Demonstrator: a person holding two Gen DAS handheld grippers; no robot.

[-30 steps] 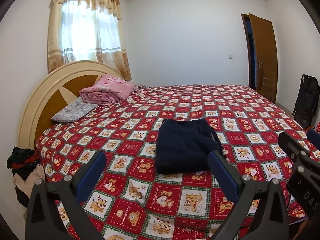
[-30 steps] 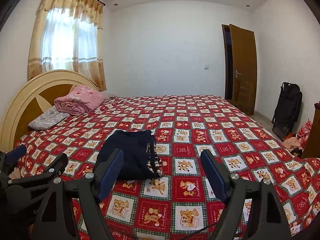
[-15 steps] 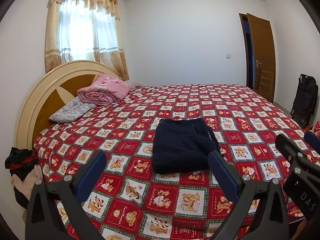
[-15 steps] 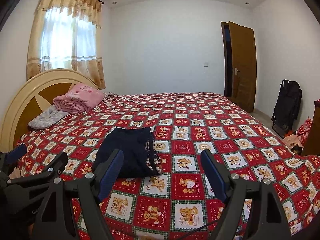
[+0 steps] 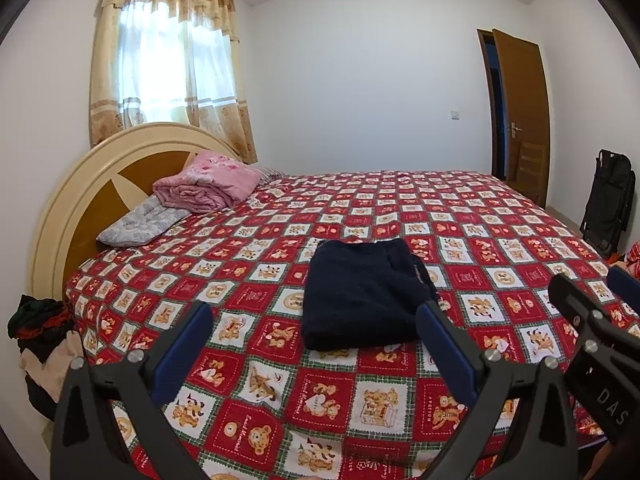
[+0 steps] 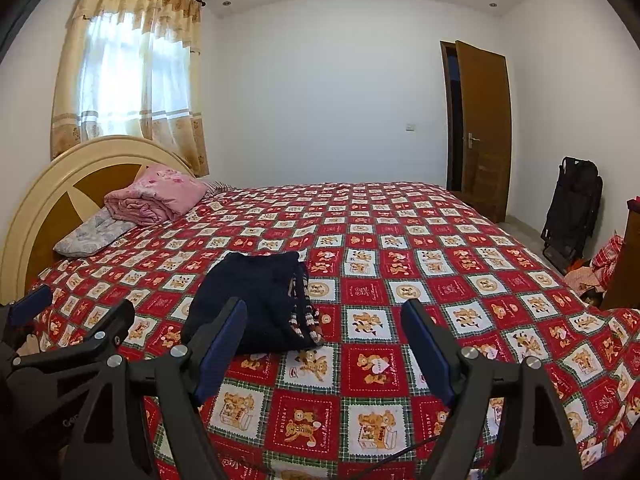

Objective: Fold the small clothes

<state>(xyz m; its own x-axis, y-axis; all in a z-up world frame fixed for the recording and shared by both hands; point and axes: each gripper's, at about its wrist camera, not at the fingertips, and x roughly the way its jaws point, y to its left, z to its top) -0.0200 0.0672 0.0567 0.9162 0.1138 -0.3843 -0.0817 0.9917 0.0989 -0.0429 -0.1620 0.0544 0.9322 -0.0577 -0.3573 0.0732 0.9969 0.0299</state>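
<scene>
Hovering: left gripper (image 5: 316, 340) spread wide, empty | right gripper (image 6: 324, 338) spread wide, empty | folded navy garment (image 5: 360, 296) untouched

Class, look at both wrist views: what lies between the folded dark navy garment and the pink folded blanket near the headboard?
Only bare bear-patterned red quilt lies between the dark navy folded garment and the pink folded blanket; both wrist views show it.

Bright daylight through the curtained window (image 5: 168, 76); sharp, fisheye-bent edges.

Left gripper (image 5: 316, 344) and right gripper (image 6: 324, 340): jaws spread wide, holding nothing. Both point toward 12 o'clock. They sit side by side, level.
</scene>
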